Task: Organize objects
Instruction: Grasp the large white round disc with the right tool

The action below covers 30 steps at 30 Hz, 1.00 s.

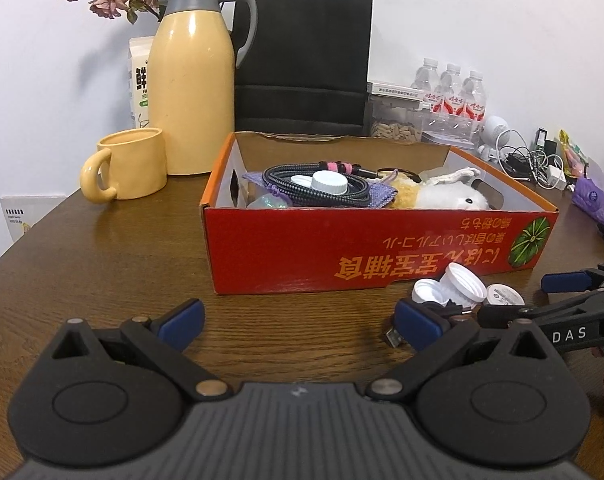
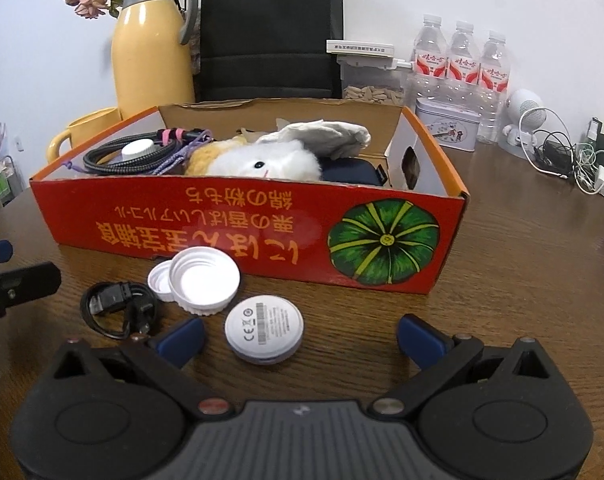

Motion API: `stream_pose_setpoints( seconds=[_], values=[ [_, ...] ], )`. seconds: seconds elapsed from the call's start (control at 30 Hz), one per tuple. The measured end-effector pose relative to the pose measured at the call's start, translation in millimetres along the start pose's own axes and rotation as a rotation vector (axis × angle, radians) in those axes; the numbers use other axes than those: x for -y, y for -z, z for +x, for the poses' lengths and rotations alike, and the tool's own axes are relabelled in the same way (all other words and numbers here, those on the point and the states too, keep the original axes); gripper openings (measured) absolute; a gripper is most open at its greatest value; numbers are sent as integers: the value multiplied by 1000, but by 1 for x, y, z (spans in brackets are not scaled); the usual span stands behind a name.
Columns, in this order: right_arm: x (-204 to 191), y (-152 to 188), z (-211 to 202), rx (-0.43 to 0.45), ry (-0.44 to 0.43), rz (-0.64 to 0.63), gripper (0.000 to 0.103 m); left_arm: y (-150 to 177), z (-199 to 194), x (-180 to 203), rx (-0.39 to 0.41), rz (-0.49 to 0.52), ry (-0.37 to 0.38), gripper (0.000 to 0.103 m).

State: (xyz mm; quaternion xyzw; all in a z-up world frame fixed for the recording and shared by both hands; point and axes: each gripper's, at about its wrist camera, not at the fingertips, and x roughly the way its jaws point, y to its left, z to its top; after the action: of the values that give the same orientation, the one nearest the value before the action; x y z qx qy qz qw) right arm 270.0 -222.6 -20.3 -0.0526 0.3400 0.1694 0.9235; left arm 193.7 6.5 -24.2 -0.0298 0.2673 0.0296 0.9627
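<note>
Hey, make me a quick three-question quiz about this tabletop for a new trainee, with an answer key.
1. True or false: the right gripper is open and empty.
2. Which lies outside the red box? A plush toy; B round white disc; C braided cable.
3. What rests on the braided cable?

Key: 1 true; 2 B; 3 a white cap.

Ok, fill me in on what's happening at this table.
A person is tidying small items into the red box. Both grippers, left and right, are open and empty. Two white lids, a round white puck and a black cable remain on the table; the right gripper is nearest the puck.
</note>
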Motion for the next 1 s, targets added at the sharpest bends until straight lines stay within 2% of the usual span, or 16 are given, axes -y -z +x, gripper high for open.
stream_pose_setpoints(
  seconds=[0.07, 0.13, 0.2, 0.53, 0.8, 1.0],
  values=[
    [0, 0, -1, 8, -3, -1, 95, 0, 0, -1, -1, -6, -3, 103],
    [-2, 1, -6, 37, -14, -10, 58, 0, 1, -2, -5, -9, -11, 103],
    [-4, 1, -9, 56, -36, -24, 39, 1, 1, -2, -7, -13, -15, 103],
    [-3, 2, -16, 91, -52, -14, 38, 1, 2, -4, -9, -29, -24, 103],
    [-4, 3, -37, 211, -36, -28, 38, 0, -1, -1, 23, -49, -28, 103],
    [1, 1, -51, 272, -21, -14, 38, 1, -1, 21, 20, -30, 2, 103]
  ],
)
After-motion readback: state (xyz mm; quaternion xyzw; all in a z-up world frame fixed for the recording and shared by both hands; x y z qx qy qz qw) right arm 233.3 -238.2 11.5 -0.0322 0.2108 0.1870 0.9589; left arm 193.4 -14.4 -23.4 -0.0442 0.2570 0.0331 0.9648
